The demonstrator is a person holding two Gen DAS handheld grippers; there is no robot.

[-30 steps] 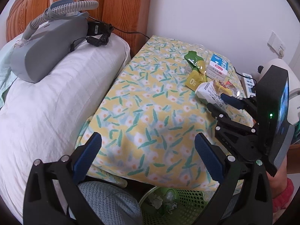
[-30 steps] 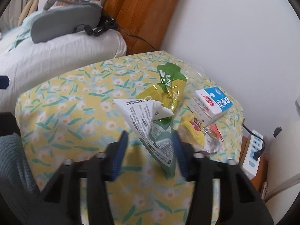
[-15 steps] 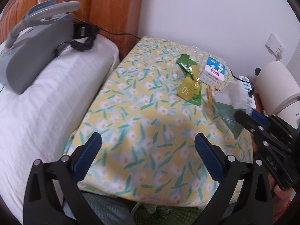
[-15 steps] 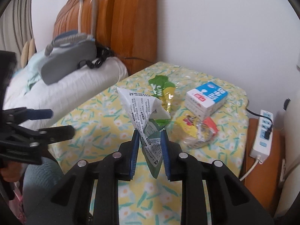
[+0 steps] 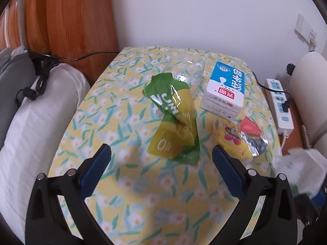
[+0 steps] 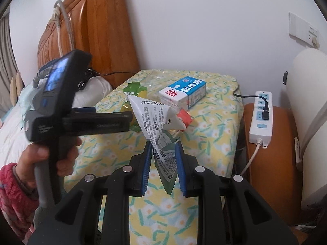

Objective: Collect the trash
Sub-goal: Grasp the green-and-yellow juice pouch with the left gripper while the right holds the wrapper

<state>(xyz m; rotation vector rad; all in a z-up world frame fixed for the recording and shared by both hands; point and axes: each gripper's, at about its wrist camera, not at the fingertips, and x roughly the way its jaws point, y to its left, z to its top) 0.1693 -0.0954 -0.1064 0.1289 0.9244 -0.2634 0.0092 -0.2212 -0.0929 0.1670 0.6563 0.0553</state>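
My right gripper (image 6: 163,145) is shut on a white and green printed wrapper (image 6: 153,120) and holds it above the nightstand's front; the wrapper shows blurred in the left wrist view (image 5: 300,169). My left gripper (image 5: 161,153) is open and empty, just in front of the green and yellow snack wrappers (image 5: 173,120); its body shows in the right wrist view (image 6: 81,122). A blue and white milk carton (image 5: 224,89), a yellow and red candy wrapper (image 5: 239,138) and a clear plastic wrapper (image 5: 188,69) lie on the floral cloth (image 5: 126,106).
A white pillow (image 5: 38,118) with black cables (image 5: 40,69) lies left, under the wooden headboard (image 5: 77,20). A white power strip (image 5: 280,104) sits on a brown stand (image 6: 271,159) to the right, by a white cushion (image 6: 308,110).
My right gripper closed on the white and green wrapper and lifted it back and to the right. My left gripper moved forward over the nightstand toward the green and yellow wrappers.
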